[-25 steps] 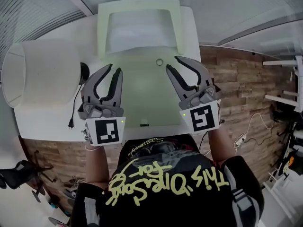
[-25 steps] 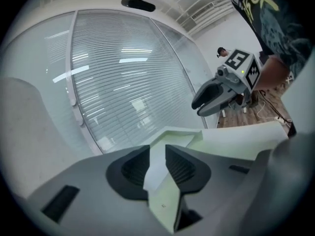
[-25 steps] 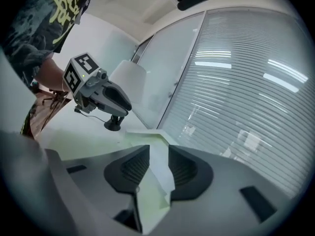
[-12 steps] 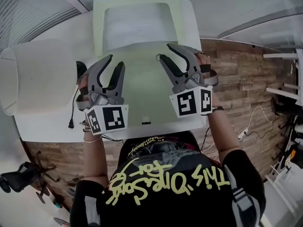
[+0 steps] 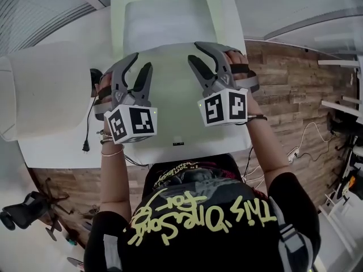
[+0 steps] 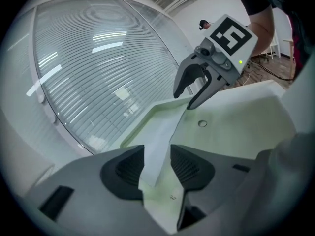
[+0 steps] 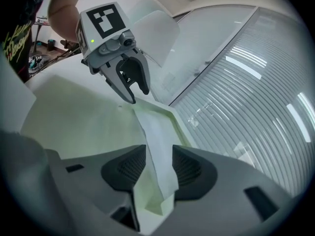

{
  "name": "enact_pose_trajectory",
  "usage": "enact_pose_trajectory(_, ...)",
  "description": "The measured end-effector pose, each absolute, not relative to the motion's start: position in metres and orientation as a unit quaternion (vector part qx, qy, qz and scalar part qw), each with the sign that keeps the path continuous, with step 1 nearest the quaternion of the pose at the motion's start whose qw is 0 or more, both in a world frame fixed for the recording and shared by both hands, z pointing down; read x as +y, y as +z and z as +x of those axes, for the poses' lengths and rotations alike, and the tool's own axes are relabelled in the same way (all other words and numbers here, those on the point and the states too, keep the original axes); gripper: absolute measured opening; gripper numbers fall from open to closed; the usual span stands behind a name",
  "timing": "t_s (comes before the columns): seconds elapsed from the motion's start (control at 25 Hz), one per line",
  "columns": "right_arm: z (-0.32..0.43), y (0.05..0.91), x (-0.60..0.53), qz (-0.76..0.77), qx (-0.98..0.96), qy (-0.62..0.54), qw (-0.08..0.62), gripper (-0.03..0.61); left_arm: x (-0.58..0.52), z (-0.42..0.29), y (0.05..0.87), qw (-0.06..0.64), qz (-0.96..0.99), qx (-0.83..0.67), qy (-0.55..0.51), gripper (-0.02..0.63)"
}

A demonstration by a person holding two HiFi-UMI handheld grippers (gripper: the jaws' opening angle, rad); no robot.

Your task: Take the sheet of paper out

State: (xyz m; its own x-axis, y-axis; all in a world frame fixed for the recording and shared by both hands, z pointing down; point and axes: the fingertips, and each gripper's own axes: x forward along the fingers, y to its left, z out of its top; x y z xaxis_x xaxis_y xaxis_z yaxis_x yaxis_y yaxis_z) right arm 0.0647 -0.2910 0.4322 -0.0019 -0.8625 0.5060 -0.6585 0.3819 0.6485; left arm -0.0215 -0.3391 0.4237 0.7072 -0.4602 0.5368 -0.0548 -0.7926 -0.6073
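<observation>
**Head view.**
- Grippers, qty 2, grey two-jaw, each w/ a marker cube. Left gripper (image 5: 140,64) and right gripper (image 5: 194,51) are both over the tabletop, jaws parted, tips at the near edge of the paper.
- White thin sheet of paper (image 5: 164,30), qty 1. Lies flat in the far end of the folder, inside a raised rim.
- Pale-green flat plastic folder (image 5: 170,112), qty 1, smooth, rectangular.
- Thin black cable w/ plug (image 5: 88,132), qty 1, at left.
- Large white rounded object (image 5: 45,89), qty 1, left of the folder.
- Surface: white smooth tabletop (image 5: 51,140). Room: brown wood-plank floor (image 5: 289,95).

**Left gripper view.**
- Left gripper (image 6: 156,166): ribbed pads apart, gripping nothing. The sheet's (image 6: 165,132) corner shows in the gap.
- Right gripper (image 6: 186,100) is opposite.
- Small round stud (image 6: 202,124) on the folder (image 6: 236,127).
- Glass wall w/ slatted blinds (image 6: 98,58).

**Right gripper view.**
- Right gripper (image 7: 158,168): pads apart, nothing clamped. Sheet (image 7: 157,132) shows in the gap.
- Left gripper (image 7: 139,96) is opposite, above the folder (image 7: 74,117).
</observation>
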Motion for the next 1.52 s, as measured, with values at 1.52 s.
enact_pose_trajectory(1.52, 0.084, 0.489, -0.335, 0.49, -0.67, -0.097, 0.549, 0.155, -0.382, 0.017, 0.478, 0.352, -0.817, 0.096, -0.447, 0.16)
